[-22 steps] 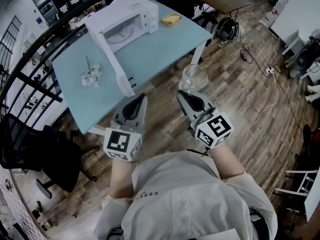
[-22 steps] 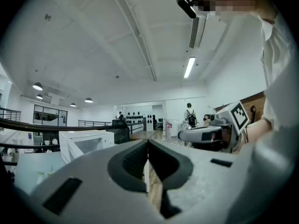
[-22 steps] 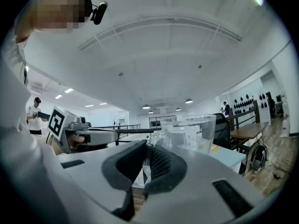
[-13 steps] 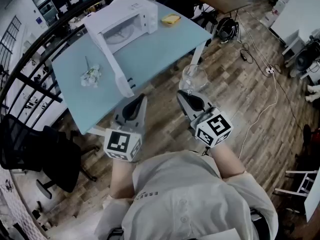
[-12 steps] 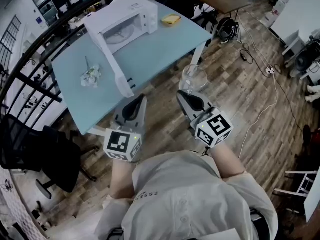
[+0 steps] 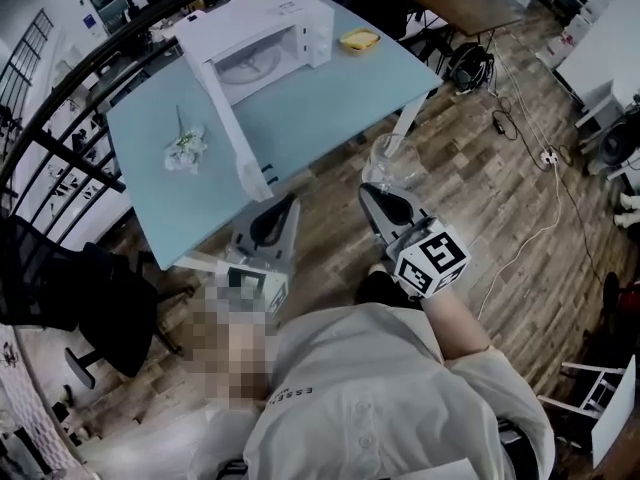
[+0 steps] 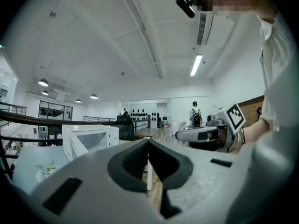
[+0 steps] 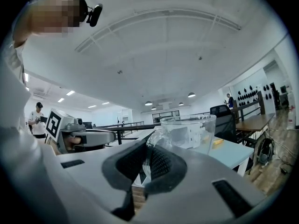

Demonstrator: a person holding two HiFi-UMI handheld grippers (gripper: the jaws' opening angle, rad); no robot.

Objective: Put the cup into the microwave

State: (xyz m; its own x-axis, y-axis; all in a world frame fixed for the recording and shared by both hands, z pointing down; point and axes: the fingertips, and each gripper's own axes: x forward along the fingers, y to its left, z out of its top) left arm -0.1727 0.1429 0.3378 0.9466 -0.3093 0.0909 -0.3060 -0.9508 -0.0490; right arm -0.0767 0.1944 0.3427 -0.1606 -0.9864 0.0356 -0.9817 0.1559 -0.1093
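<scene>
1. The head view alone shows where things lie. The clear cup (image 6: 390,160) hangs over the wooden floor (image 6: 500,198), just off the near edge of the blue table (image 6: 330,98). It sits at the tip of the right claw (image 6: 380,190), well apart from the microwave (image 6: 265,43).
2. The right gripper view shows the grip itself. The right claw (image 8: 148,164) is clamped tight on a thin glass part at the near side of the cup (image 8: 189,132), which stands upright beyond the jaws.
3. The left gripper view shows the left claw (image 7: 148,146) with its pads pressed together and nothing between them.
4. From above, the white microwave stands at the table's far end, and its door (image 6: 235,138) is swung wide open towards the person. A small white bunch (image 6: 185,148) lies left of the door.
5. In the head view the left claw (image 6: 288,204) hangs beside the right one, over the table's near edge.
</scene>
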